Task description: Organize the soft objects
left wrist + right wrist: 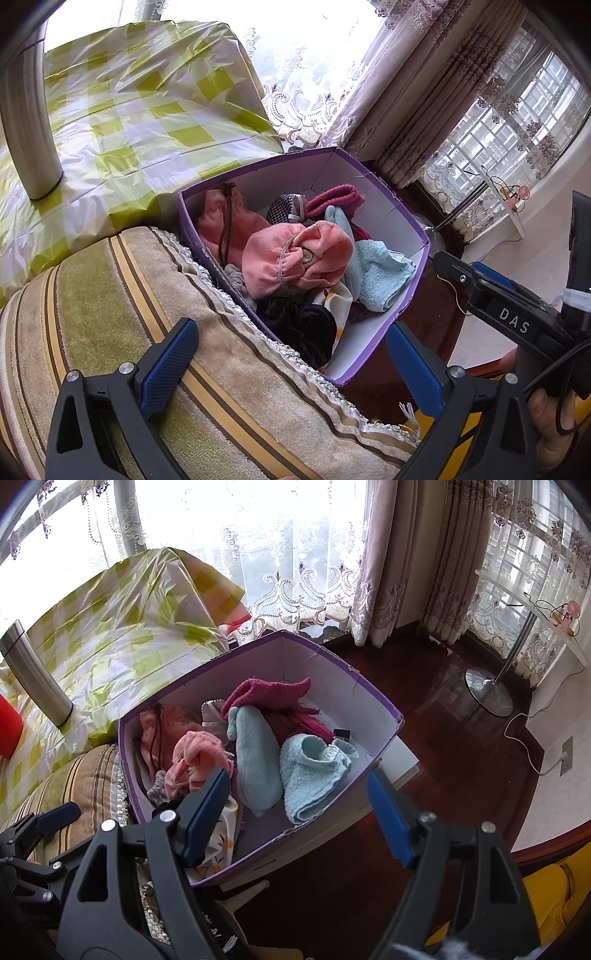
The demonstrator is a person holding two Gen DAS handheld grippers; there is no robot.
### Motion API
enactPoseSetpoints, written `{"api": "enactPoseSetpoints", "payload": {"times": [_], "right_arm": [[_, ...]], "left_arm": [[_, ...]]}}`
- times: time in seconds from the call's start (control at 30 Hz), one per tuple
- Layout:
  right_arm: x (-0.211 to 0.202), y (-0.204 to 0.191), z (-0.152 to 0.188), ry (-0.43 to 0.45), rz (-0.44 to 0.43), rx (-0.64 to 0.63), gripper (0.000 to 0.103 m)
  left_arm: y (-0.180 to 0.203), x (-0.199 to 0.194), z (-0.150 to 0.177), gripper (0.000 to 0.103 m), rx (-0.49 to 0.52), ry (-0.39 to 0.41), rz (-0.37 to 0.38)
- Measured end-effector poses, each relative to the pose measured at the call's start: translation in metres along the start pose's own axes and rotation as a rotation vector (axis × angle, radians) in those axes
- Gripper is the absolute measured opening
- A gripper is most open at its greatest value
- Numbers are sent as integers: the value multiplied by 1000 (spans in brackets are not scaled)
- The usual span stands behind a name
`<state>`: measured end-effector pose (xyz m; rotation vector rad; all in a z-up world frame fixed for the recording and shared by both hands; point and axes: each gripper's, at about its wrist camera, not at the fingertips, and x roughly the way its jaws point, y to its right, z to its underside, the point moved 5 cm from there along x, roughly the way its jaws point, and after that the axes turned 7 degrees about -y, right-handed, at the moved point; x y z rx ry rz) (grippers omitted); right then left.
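Observation:
A purple cardboard box (pixel 410 291) with a white inside stands beside a striped cushion (pixel 110 332). It holds soft things: a pink towel (pixel 295 258), a light blue towel (pixel 380 277), a magenta cloth (pixel 332 199) and a black cloth (pixel 303 325). My left gripper (pixel 291 354) is open and empty above the cushion and the box's near corner. In the right wrist view the box (pixel 384 709) shows the blue towel (pixel 310 775) and pink towel (pixel 199 757). My right gripper (pixel 299 812) is open and empty just above the box's near rim.
A table with a green checked plastic cover (pixel 140 110) lies behind the box, with a steel flask (pixel 29 129) on it. Dark wood floor (pixel 443 738), a lamp base (pixel 487 690), curtains and a yellow object (pixel 554 893) lie to the right.

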<state>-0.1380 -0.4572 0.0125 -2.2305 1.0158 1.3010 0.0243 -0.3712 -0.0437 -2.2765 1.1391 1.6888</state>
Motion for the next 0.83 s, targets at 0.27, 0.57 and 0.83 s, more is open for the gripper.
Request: {"api": "enactPoseSetpoints", "payload": {"times": [0.27,0.57,0.83], "right_arm": [[0,0,0,-1,0,0,79],[1,1,1,-2,0,0,79],[4,1,6,-5,-2,9,79]], "left_arm": [[0,0,0,103,0,0,0],[0,0,0,103,0,-1,0],[14,-9,-4,103,66,72,8]]}}
